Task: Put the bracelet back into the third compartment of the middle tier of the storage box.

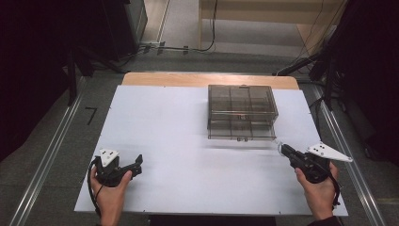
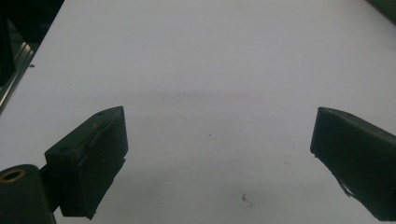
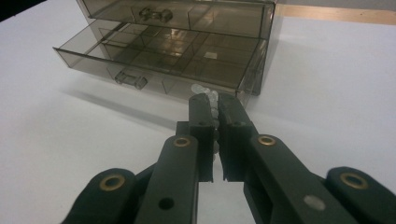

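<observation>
The right tool (image 3: pixel 212 100) has its jaws nearly closed on a small clear item (image 3: pixel 205 91), knobbly and see-through; what it is cannot be made out, since most of it is hidden between the jaws and only its tip shows past them. In the high view it shows as a pale glint at the tip of the right tool (image 1: pixel 283 149), pointing up and away along the tool's own line towards the drawer box (image 1: pixel 242 113). That smoky transparent box (image 3: pixel 187 42) stands just ahead of the right tool, its long side running across the white worktop (image 1: pixel 188 155), its lower drawer (image 3: pixel 154 60) pulled partly out towards the tool and divided into compartments. The box's top is cut off in the right gripper view.

The left tool (image 2: pixel 219 144) has its jaws spread wide with nothing between them, bare worktop (image 2: pixel 210 70) ahead. In the high view the left tool (image 1: pixel 138 165) lies well apart from the box, held by the left hand (image 1: pixel 110 190); the right hand (image 1: pixel 320 188) grips the other.
</observation>
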`<state>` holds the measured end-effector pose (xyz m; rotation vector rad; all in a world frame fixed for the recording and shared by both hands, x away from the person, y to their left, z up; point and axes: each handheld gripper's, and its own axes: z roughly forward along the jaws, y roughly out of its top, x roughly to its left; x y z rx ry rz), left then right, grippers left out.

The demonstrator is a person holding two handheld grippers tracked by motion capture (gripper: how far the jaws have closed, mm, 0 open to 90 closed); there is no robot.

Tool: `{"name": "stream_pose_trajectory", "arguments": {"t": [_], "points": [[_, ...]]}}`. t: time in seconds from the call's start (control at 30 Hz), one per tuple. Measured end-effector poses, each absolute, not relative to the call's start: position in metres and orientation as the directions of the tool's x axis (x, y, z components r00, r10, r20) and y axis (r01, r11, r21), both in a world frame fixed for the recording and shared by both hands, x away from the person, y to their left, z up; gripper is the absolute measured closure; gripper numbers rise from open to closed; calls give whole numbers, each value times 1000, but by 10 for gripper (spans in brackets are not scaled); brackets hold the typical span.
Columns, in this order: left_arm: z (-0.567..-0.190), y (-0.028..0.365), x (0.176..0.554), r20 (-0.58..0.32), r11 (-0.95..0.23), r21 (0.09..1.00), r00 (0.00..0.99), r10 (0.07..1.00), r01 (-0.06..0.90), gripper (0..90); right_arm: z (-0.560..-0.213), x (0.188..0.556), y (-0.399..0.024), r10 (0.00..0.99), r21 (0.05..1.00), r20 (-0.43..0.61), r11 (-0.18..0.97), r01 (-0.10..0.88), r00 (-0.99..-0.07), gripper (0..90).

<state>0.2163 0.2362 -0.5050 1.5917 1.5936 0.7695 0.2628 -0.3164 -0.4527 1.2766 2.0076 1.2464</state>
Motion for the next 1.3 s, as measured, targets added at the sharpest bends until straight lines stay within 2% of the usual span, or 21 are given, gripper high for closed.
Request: {"name": "stream_pose_trajectory", "arguments": {"t": [1.3], "points": [[-506, 236, 217, -92, 49, 833, 50, 995, 551, 41, -450, 291, -296, 883, 879, 86, 150, 452, -461, 834]]}}
